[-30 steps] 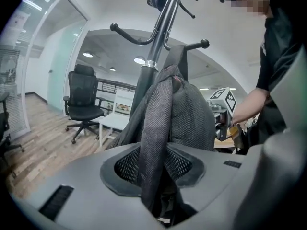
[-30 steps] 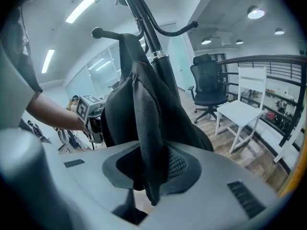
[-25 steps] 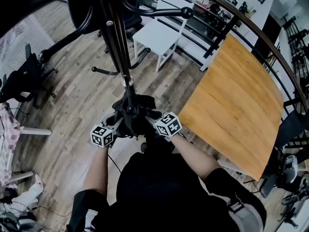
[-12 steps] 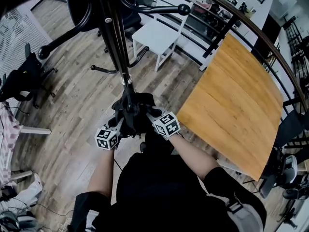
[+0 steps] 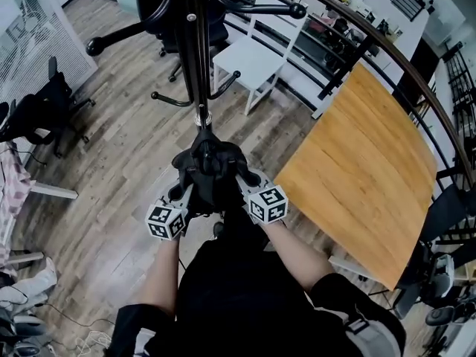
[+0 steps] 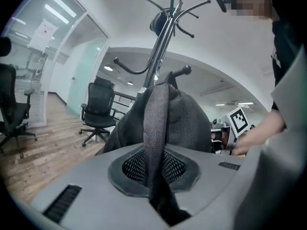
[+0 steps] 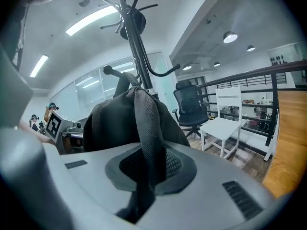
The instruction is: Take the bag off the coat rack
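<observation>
As the left gripper point(image 6: 158, 200) and right gripper point(image 7: 141, 195) close narrowly on the bag point(image 5: 210, 166) straps, confirm both grips, then lift evenly clear of the coat rack point(image 5: 197, 65).

the person wears a black top point(image 5: 230, 288) with short black sleeves point(image 5: 128, 324). low on the person's right side there is a grey patch point(image 5: 375, 332) of cloth with a black buckle point(image 5: 355, 320).

the left gripper point(image 5: 190, 190) and the right gripper point(image 5: 242, 175) look the same. each has a white cube point(image 5: 165, 222) with black square marks on it. up close, the jaws are wide, smooth and light grey. each jaw has a dark pad point(image 6: 139, 164) like a net, set in a darker grey ring, and small dark slots point(image 6: 62, 202) like little vents. both sets of jaws are closing on a dark woven strap point(image 6: 154, 123).
</observation>
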{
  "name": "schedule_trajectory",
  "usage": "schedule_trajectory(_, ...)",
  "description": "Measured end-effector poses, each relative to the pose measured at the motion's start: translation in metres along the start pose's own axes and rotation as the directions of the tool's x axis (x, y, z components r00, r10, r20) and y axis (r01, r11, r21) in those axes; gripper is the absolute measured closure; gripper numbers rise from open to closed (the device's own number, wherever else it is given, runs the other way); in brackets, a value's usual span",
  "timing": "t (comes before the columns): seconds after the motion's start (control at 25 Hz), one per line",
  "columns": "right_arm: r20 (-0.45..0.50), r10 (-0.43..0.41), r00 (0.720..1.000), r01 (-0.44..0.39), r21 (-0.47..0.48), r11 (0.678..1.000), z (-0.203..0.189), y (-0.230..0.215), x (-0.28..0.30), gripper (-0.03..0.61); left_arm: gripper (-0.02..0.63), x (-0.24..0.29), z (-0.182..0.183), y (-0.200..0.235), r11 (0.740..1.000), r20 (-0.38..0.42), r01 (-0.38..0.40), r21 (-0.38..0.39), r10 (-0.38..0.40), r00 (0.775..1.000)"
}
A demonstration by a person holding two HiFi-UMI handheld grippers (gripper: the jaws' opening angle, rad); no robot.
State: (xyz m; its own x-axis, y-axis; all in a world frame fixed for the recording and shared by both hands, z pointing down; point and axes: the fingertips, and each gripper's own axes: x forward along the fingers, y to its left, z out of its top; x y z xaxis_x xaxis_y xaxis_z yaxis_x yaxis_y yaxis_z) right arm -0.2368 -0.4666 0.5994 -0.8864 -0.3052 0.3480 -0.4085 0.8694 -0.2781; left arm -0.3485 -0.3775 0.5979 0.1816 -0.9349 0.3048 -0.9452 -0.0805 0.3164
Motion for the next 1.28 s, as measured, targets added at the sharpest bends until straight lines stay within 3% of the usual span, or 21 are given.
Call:
schedule_trajectory(0.28,0.099,0.031,0.995,-0.032,0.008,0.999,0.033,0.024,-0.037,0.529,0.566,-0.028,0.037,-0.028,0.998,0.080,-0.024,0.066,0.019,0.997)
schedule_trajectory(0.76,0.158,0.127,0.979,-0.123,-0.033,0.992,0.053,0.058,-0.117,0.529,0.568,-0.085,0.053,-0.104,0.992,0.145,-0.088,0.092,0.074,0.987)
schedule_trajectory(1.04,0.163,0.187,0.969,-0.168,-0.123,0.978,0.047,0.084,-0.178,0.531,0.568,-0.123,0.045,-0.158,0.988,0.157,-0.124,0.096,0.108,0.982)
schedule_trajectory(1.28,0.153,0.243,0.958,-0.223,-0.140,0.965,0.029,0.105,-0.229,0.531,0.568,-0.156,0.023,-0.204,0.997,0.148,-0.066,0.051,0.057,0.987)
